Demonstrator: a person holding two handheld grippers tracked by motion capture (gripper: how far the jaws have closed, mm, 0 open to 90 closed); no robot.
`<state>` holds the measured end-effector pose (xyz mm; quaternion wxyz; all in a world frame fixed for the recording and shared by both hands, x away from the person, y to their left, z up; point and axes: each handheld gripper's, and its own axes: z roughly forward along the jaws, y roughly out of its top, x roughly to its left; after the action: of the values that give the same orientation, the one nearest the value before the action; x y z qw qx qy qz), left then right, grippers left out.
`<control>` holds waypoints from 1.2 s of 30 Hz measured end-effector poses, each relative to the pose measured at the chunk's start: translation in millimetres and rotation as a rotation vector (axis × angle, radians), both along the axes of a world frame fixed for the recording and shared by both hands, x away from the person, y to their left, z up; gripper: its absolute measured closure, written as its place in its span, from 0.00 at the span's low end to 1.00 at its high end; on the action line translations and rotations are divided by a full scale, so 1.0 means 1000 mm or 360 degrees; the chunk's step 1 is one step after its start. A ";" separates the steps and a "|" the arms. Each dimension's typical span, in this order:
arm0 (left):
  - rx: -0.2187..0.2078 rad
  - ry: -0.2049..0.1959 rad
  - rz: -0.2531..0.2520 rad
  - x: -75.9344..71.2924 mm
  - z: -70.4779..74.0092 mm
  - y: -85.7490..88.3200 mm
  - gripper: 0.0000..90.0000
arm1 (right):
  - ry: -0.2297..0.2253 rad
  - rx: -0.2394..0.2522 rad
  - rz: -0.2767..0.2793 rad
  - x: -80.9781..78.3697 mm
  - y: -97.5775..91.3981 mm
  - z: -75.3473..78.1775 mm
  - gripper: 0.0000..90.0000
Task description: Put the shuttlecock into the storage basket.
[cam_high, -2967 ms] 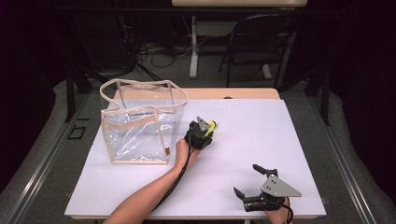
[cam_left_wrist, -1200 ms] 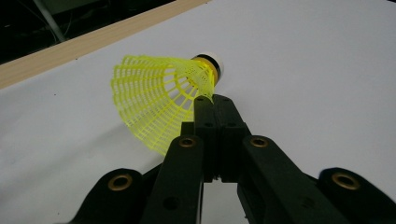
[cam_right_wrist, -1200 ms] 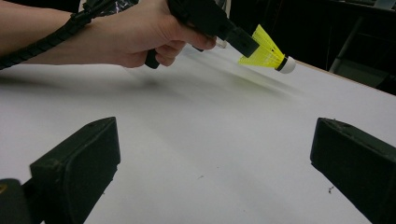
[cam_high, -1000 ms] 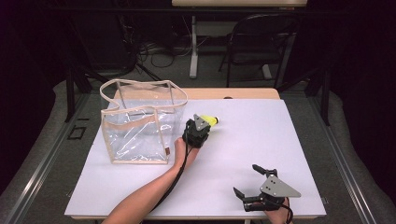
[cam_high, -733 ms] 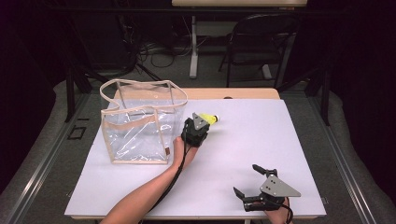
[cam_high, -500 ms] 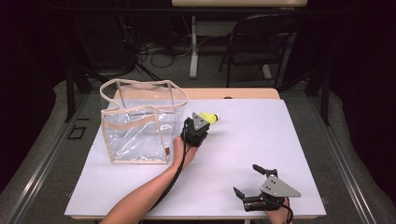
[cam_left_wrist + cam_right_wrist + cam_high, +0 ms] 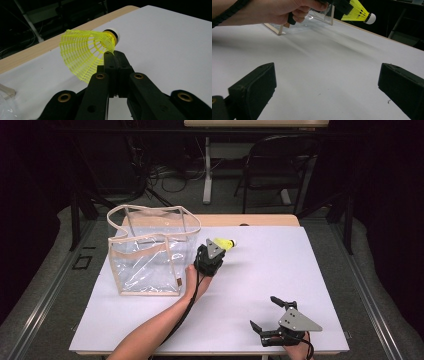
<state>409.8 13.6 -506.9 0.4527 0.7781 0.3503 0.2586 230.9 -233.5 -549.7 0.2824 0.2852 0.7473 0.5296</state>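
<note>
A yellow shuttlecock point(image 7: 223, 243) with a white cork tip is held above the white table, just right of a clear plastic bag point(image 7: 150, 250). My left gripper point(image 7: 216, 251) is shut on the edge of its mesh skirt point(image 7: 85, 53), jaws pressed together. In the right gripper view the shuttlecock point(image 7: 359, 12) hangs at the top, off the table. My right gripper point(image 7: 273, 312) rests near the table's front right edge, jaws wide apart with nothing between them point(image 7: 327, 85).
The clear bag with a beige rim point(image 7: 152, 212) stands upright and open at the table's left point(image 7: 322, 15). A wooden table edge point(image 7: 260, 220) runs along the back. A black chair point(image 7: 277, 165) stands behind the table.
The left gripper has lifted the shuttlecock slightly up and toward the back. The right gripper has stayed where it was.
</note>
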 end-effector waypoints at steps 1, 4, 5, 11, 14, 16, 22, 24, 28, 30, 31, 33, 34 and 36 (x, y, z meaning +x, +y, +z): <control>-0.0002 -0.0001 -0.0003 0.000 0.001 0.000 1.00 | 0.0000 -0.0001 -0.0001 0.000 0.000 0.000 0.01; 0.0000 -0.0015 -0.0005 -0.001 0.004 -0.001 1.00 | 0.0000 -0.0003 0.0000 0.000 0.000 0.000 0.01; 0.0002 -0.0017 -0.0007 -0.001 0.005 -0.001 1.00 | 0.0001 -0.0001 0.0000 0.000 0.000 0.000 0.01; -0.0002 -0.0043 -0.0013 -0.001 0.012 -0.003 1.00 | 0.0001 0.0000 0.0000 0.000 0.000 0.000 0.01; -0.0003 -0.0051 -0.0015 -0.001 0.015 -0.003 1.00 | -0.0001 0.0000 -0.0001 0.000 0.000 0.000 0.01; 0.0000 -0.0062 -0.0017 0.000 0.017 -0.003 1.00 | -0.0002 0.0001 0.0000 0.000 0.000 0.000 0.01; 0.0003 -0.0074 -0.0024 0.000 0.020 -0.003 1.00 | -0.0004 0.0001 0.0000 0.000 0.000 0.000 0.01; 0.0001 -0.0077 -0.0025 0.000 0.021 -0.003 1.00 | -0.0002 0.0001 0.0001 0.000 0.000 0.000 0.01; 0.0001 -0.0084 -0.0031 0.000 0.023 -0.004 1.00 | -0.0002 0.0001 0.0000 0.000 0.000 0.000 0.01; 0.0006 -0.0088 -0.0034 0.000 0.024 -0.004 1.00 | -0.0001 0.0002 -0.0001 0.000 0.000 0.000 0.01; 0.0003 -0.0090 -0.0034 0.000 0.025 -0.004 1.00 | -0.0001 0.0002 -0.0001 0.000 0.000 0.000 0.01; -0.0004 -0.0093 -0.0033 0.000 0.026 -0.004 1.00 | -0.0002 -0.0003 0.0001 0.000 0.000 0.000 0.01; 0.0002 -0.0093 -0.0035 0.000 0.027 -0.004 1.00 | -0.0001 -0.0002 0.0001 0.000 0.000 0.000 0.01; -0.0001 -0.0098 -0.0035 0.000 0.028 -0.004 1.00 | -0.0001 -0.0001 0.0000 0.000 0.000 0.000 0.01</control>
<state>409.9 9.3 -479.1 0.4663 0.7734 0.3277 0.2774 230.7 -233.2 -549.6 0.2828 0.2850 0.7474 0.5294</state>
